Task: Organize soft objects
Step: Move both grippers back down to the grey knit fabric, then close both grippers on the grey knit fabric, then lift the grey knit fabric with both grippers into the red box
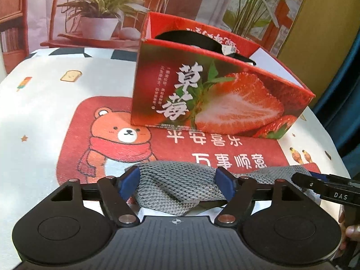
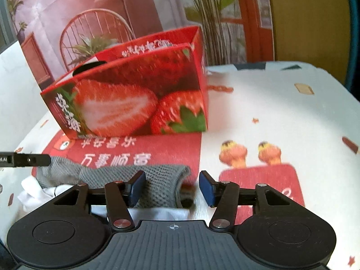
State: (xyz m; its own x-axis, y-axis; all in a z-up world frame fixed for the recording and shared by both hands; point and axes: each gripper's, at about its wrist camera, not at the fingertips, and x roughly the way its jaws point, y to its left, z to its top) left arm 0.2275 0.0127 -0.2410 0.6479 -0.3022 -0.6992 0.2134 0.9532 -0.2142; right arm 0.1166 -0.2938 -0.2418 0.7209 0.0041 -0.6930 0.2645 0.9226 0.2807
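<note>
A grey knitted cloth (image 1: 180, 189) lies on the table's near edge, over a white cloth (image 2: 33, 191). My left gripper (image 1: 180, 180) is open, its blue pads either side of the grey cloth's middle. My right gripper (image 2: 172, 186) is open around the cloth's right end (image 2: 162, 180), also seen in the left wrist view (image 1: 315, 177). A red strawberry box (image 1: 213, 85) stands open-topped behind the cloth, with something black inside (image 1: 189, 39); it also shows in the right wrist view (image 2: 135, 90).
The table carries a white printed tablecloth (image 1: 40, 112) with a red bear panel. A backdrop with plants and a chair (image 1: 101, 11) hangs behind the table. A blue curtain (image 1: 344, 94) stands at the right.
</note>
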